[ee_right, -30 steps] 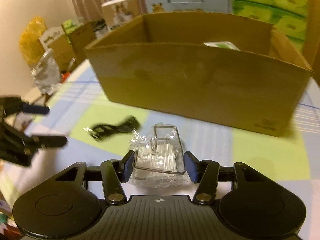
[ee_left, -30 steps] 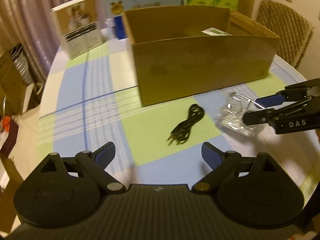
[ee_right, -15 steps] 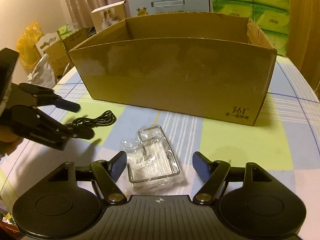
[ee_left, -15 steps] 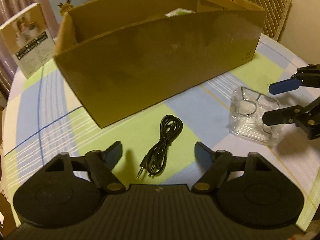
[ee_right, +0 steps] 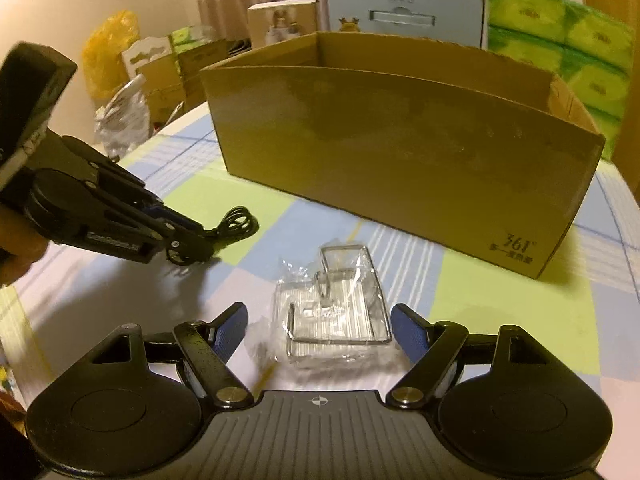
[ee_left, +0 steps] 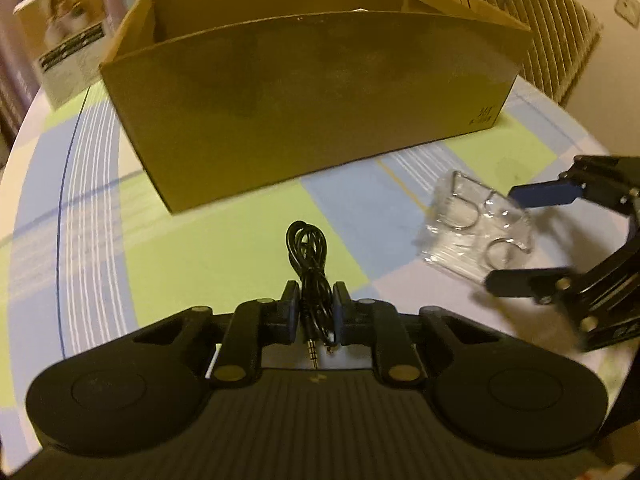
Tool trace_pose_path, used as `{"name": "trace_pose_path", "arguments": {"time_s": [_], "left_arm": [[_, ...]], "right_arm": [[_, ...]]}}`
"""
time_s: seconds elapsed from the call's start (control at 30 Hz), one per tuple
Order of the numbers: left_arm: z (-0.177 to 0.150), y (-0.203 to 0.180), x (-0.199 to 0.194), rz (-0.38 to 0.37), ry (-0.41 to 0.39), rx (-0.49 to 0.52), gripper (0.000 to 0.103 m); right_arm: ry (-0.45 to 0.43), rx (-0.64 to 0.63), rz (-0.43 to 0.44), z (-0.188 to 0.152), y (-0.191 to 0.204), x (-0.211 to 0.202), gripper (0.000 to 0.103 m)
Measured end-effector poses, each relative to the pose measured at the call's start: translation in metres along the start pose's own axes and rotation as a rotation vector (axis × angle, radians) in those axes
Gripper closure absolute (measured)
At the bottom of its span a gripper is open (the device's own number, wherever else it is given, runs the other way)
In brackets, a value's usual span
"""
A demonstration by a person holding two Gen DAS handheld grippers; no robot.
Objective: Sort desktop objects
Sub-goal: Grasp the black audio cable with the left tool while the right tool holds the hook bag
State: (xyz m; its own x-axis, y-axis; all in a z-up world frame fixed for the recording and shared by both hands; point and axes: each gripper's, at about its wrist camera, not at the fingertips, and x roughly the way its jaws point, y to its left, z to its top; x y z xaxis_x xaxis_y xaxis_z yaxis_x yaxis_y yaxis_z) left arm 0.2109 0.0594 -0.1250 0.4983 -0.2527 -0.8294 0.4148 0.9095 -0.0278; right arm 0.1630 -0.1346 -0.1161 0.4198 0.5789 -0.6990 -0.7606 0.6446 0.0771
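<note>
A coiled black audio cable (ee_left: 307, 256) lies on the checked tablecloth in front of a big open cardboard box (ee_left: 320, 100). My left gripper (ee_left: 315, 312) is shut on the cable near its plug end; it also shows in the right wrist view (ee_right: 188, 246), with the cable (ee_right: 236, 224) sticking out. A clear plastic packet with a wire hook (ee_right: 340, 312) lies on the cloth. My right gripper (ee_right: 320, 332) is open, its blue fingers on either side of the packet; the left wrist view shows it (ee_left: 520, 236) at the packet (ee_left: 476, 236).
The cardboard box (ee_right: 400, 152) stands right behind both objects. A small white product box (ee_left: 64, 36) stands at the far left. Green tissue packs (ee_right: 560, 40), a blue box (ee_right: 400, 12) and bags sit beyond. A wicker chair (ee_left: 548, 28) stands far right.
My left gripper moved forward over the cable and closed on it. My right gripper stayed open around the clear packet, slightly nearer to it.
</note>
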Motion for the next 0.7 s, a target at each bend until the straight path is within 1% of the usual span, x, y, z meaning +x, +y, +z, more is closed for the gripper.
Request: {"name": "trace_pose_path", "arguments": {"time_s": [0.17, 0.3, 0.37, 0.43, 0.5, 0.53, 0.57, 0.6, 0.7], "left_arm": [[-0.012, -0.014, -0.009, -0.001, -0.023, -0.067, 0.09], [-0.019, -0.02, -0.017, 0.009, -0.048, -0.081, 0.089], [-0.021, -0.022, -0.017, 0.012, -0.054, -0.078, 0.088], [-0.024, -0.026, -0.017, 0.023, -0.061, -0.061, 0.083], [-0.027, -0.027, -0.016, 0.03, -0.063, -0.052, 0.069], [-0.029, -0.028, -0.015, 0.038, -0.07, -0.053, 0.065], [-0.03, -0.028, -0.015, 0.043, -0.077, -0.056, 0.058], [-0.03, -0.028, -0.014, 0.048, -0.078, -0.059, 0.056], [-0.032, -0.029, -0.012, 0.062, -0.077, -0.059, 0.056]], "right_arm": [[-0.004, 0.019, -0.021, -0.002, -0.006, 0.005, 0.027], [-0.003, 0.015, -0.01, -0.004, -0.009, 0.012, 0.029], [-0.005, 0.012, 0.0, -0.005, -0.01, 0.013, 0.041], [-0.003, 0.019, -0.005, -0.005, -0.011, 0.015, 0.044], [-0.007, 0.033, -0.002, -0.006, -0.012, 0.015, 0.047], [-0.01, 0.036, -0.001, -0.007, -0.013, 0.015, 0.049], [-0.013, 0.037, -0.005, -0.007, -0.014, 0.015, 0.049], [-0.016, 0.037, -0.007, -0.007, -0.013, 0.014, 0.05], [-0.021, 0.034, -0.035, -0.009, -0.011, 0.012, 0.05]]}}
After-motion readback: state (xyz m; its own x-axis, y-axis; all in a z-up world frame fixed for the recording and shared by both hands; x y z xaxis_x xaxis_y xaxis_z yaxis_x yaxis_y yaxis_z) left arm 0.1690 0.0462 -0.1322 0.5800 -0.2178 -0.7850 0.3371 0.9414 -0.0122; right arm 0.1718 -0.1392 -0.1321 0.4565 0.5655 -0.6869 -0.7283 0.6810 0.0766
